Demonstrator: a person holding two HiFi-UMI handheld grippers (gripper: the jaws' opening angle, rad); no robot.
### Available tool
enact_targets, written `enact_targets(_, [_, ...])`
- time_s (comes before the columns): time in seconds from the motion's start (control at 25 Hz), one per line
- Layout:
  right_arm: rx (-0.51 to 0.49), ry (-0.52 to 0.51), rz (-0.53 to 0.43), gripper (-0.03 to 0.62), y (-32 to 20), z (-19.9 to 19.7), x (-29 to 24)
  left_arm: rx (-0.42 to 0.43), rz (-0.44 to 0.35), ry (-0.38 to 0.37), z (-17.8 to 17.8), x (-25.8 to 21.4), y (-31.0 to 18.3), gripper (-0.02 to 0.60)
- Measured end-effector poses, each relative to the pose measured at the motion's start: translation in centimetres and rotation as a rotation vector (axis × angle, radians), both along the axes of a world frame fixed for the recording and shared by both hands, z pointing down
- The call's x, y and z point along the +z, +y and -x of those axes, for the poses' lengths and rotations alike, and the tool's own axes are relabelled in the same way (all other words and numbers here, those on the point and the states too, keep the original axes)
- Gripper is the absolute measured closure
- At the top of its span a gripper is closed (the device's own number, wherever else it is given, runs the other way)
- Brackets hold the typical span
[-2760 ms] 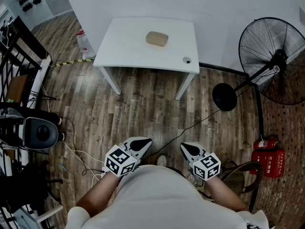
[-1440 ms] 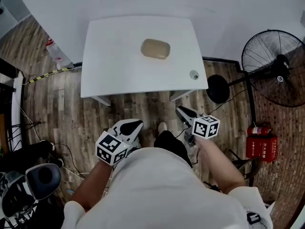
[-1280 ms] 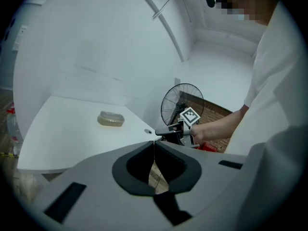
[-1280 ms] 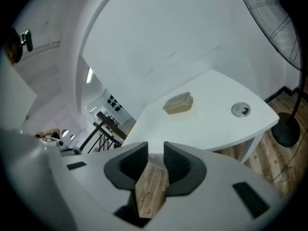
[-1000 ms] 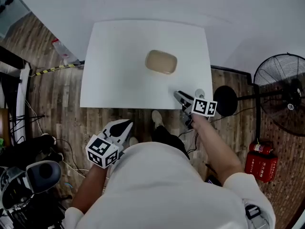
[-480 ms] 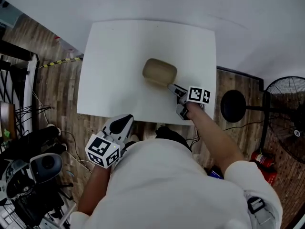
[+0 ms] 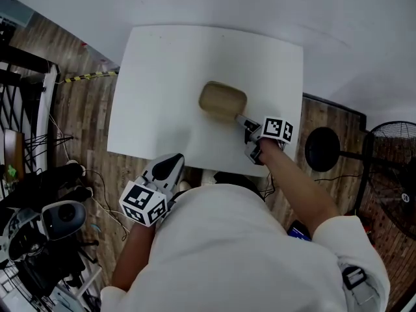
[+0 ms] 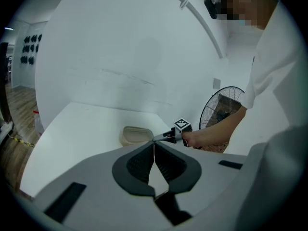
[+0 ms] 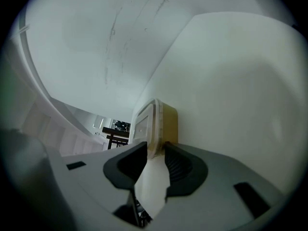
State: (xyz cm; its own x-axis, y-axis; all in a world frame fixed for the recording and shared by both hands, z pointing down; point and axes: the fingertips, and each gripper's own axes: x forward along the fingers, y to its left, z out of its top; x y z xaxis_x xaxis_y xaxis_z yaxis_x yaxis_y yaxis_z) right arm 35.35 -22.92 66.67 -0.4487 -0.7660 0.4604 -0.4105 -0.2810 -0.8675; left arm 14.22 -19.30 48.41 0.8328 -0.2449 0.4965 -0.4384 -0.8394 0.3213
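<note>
Right hand-held gripper (image 7: pixel 239 119) has reached the box (image 7: pixel 222 101), jaws spread so its rim fits between; left hand-held gripper (image 7: pixel 174 160) hangs back, pressed together.

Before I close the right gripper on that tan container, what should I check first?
1. Right gripper jaws apart: ok.
2. Tan container rim between the jaw tips: ok, seen in the right gripper view.
3. Bite deep enough: cannot tell; only the rim's edge reaches the tips.
4. Container flat on the white table, lid on: ok.
5. Left gripper out of the way: ok; shut, empty, at the table's near edge, apart from the container.
</note>
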Motion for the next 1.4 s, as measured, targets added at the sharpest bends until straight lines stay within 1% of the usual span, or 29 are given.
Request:
enact_targets(0.08, [0.012,0.018,0.003,0.493,0.0,-0.5,-0.6,0.005,0.0,0.004,-0.3,0.0,-0.3,0.563])
enact_targets(0.2, [0.019,0.035,-0.005,0.507,0.1,-0.7,-1.6,0.013,-0.003,0.013,-0.2,-0.3,-0.6,0.563])
enact_targets(0.36, [0.027,0.008,-0.031,0.525,-0.3,-0.6,-2.5,-0.005,-0.016,0.015,0.3,-0.4,-1.0,0.563])
enact_targets(0.4, [0.019,0.002,-0.055,0.53,-0.6,-0.7,-2.7,-0.016,-0.021,0.013,0.4,-0.3,-1.0,0.563])
enact_targets(0.48, [-0.014,0.005,-0.151,0.54,-0.9,-1.3,-3.1,-0.023,-0.019,0.018,0.3,-0.1,-0.8,0.563])
enact_targets(0.52, [-0.022,-0.011,-0.198,0.545,-0.7,-1.5,-3.8,-0.02,-0.013,0.026,0.2,0.0,-0.4,0.563])
enact_targets(0.56, [-0.016,-0.038,-0.223,0.551,-0.1,-1.4,-4.6,-0.016,-0.008,0.035,0.3,0.0,0.0,0.563])
enact_targets(0.6, [-0.003,-0.049,-0.223,0.551,0.5,-1.0,-5.3,-0.014,-0.006,0.043,0.9,-0.2,0.3,0.563])
enact_targets(0.68, [0.02,-0.023,-0.19,0.553,1.3,-0.2,-6.1,-0.021,-0.011,0.057,2.8,-0.8,0.5,0.563])
enact_targets(0.76, [0.033,-0.011,-0.182,0.554,1.4,0.6,-6.7,-0.032,-0.017,0.07,4.6,-1.2,0.5,0.563])
enact_targets(0.92, [0.047,0.01,-0.193,0.554,1.2,1.7,-7.4,-0.042,-0.025,0.08,7.4,-0.8,0.5,0.563])
enact_targets(1.04, [0.033,0.02,-0.228,0.556,1.1,3.6,-8.3,-0.038,-0.037,0.082,9.5,-0.6,0.7,0.563])
enact_targets(1.2, [0.03,0.011,-0.27,0.556,1.8,6.4,-10.1,-0.01,-0.045,0.085,11.4,-0.7,1.1,0.563])
enact_targets(1.4, [0.05,-0.005,-0.284,0.557,4.3,9.8,-12.0,0.039,-0.045,0.09,13.1,-0.7,2.1,0.563])
